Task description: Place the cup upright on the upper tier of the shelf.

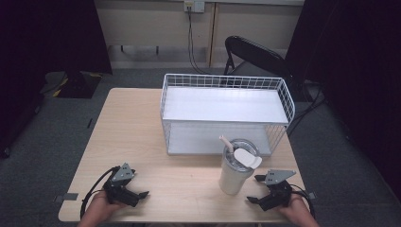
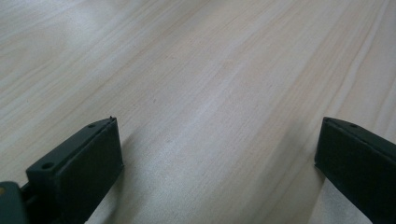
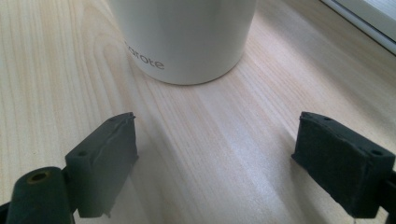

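A white tumbler with a clear lid and a straw stands upright on the wooden table, near its front right. My right gripper rests just right of the tumbler at the table's front edge, open and apart from it. In the right gripper view, the tumbler's base stands a short way beyond the open right gripper, with bare wood between the jaws. My left gripper lies at the front left, open, and in its own view the left gripper has nothing but tabletop between its jaws.
A white two-tier wire rack stands at the back right of the table, just behind the tumbler. A black folding chair stands beyond the table. Bare wood stretches across the left half and the front middle.
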Available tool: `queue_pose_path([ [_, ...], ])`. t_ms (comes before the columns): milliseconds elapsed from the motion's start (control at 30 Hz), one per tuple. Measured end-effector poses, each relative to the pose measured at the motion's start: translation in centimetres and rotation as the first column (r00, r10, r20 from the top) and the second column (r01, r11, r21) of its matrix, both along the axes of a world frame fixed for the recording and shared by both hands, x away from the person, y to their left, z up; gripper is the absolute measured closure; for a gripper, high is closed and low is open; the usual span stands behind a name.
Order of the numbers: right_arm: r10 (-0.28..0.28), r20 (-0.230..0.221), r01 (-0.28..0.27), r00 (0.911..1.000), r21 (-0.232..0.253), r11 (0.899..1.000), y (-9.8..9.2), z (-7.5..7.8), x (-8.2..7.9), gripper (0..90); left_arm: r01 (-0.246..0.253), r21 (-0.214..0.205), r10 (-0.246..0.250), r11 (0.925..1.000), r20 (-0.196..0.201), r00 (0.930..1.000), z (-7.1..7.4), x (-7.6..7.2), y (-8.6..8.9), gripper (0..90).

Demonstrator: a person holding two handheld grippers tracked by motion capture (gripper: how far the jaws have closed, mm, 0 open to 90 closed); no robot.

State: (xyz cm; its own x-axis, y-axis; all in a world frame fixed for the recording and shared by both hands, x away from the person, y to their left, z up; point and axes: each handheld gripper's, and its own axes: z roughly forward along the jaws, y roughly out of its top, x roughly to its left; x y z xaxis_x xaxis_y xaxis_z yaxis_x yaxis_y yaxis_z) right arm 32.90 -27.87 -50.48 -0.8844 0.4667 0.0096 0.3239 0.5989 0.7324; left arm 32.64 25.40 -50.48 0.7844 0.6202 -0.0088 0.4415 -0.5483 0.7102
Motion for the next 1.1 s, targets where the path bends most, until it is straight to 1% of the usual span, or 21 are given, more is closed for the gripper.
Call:
queue_pose_path([
  [300, 0.000, 0.000, 0.000, 1.0000, 0.000, 1.000, 0.0, 0.0, 0.0, 12.5, 0.003, 0.002, -0.003, 1.0000, 0.000, 1.0000, 0.0, 0.0, 0.0, 0.1],
  [367, -0.011, 0.000, 0.011, 0.9999, 0.001, 1.000, 0.0, 0.0, -0.1, 12.6, 0.004, 0.002, -0.004, 1.0000, 0.001, 1.0000, 0.0, 0.0, 0.0, 0.1],
  [467, -0.023, -0.016, 0.024, 0.9996, 0.015, 1.000, 0.0, 0.1, -0.2, 13.9, 0.004, 0.003, -0.004, 1.0000, 0.001, 1.0000, 0.0, 0.0, 0.0, 0.1],
  [533, -0.036, -0.037, 0.036, 0.9987, 0.017, 0.999, 0.0, 0.3, 0.0, 15.1, 0.004, 0.002, -0.004, 1.0000, 0.001, 1.0000, 0.0, 0.0, 0.0, 0.1],
  [600, -0.053, -0.054, 0.056, 0.9971, 0.061, 0.997, -0.1, 0.7, 0.2, 14.6, 0.004, 0.002, -0.004, 1.0000, 0.001, 1.0000, 0.0, 0.0, 0.0, 0.1],
  [633, -0.057, -0.047, 0.060, 0.9973, 0.082, 0.995, -0.1, 1.0, 0.3, 15.1, 0.004, 0.002, -0.004, 1.0000, 0.001, 1.0000, 0.0, 0.0, 0.0, 0.1],
  [700, -0.058, -0.039, 0.061, 0.9976, 0.092, 0.994, 0.0, 1.3, 0.3, 15.3, 0.004, 0.002, -0.004, 1.0000, 0.001, 1.0000, 0.0, 0.0, 0.0, 0.1],
  [733, -0.049, -0.016, 0.051, 0.9987, 0.102, 0.993, 0.5, 1.9, 0.3, 15.3, 0.004, 0.002, -0.004, 1.0000, 0.001, 1.0000, 0.0, 0.0, 0.0, 0.1],
  [833, -0.033, 0.014, 0.032, 0.9993, 0.104, 0.994, 1.3, 2.7, 0.2, 15.2, 0.004, 0.002, -0.004, 1.0000, 0.001, 1.0000, 0.0, 0.0, 0.0, 0.1],
  [900, -0.013, 0.005, 0.012, 0.9999, 0.146, 0.989, 1.7, 3.1, 0.3, 15.3, 0.004, 0.002, -0.004, 1.0000, 0.001, 1.0000, 0.0, 0.0, 0.0, 0.1],
  [967, -0.007, 0.009, 0.005, 0.9999, 0.158, 0.987, 2.0, 3.6, 0.3, 15.2, 0.004, 0.002, -0.004, 1.0000, 0.001, 1.0000, 0.0, 0.0, 0.0, 0.1],
  [1000, -0.006, 0.019, 0.003, 0.9998, 0.160, 0.987, 2.2, 3.9, 0.4, 15.2, 0.004, 0.002, -0.004, 1.0000, 0.000, 1.0000, 0.0, 0.0, 0.0, 0.1],
  [1067, -0.008, 0.013, 0.005, 0.9999, 0.194, 0.981, 2.4, 4.3, 0.6, 15.2, 0.004, 0.002, -0.004, 1.0000, 0.001, 1.0000, 0.0, 0.0, 0.0, 0.1],
  [1100, -0.006, 0.018, 0.002, 0.9998, 0.206, 0.978, 2.5, 4.4, 0.6, 15.1, 0.004, 0.002, -0.004, 1.0000, 0.001, 1.0000, 0.0, 0.0, 0.0, 0.1],
])
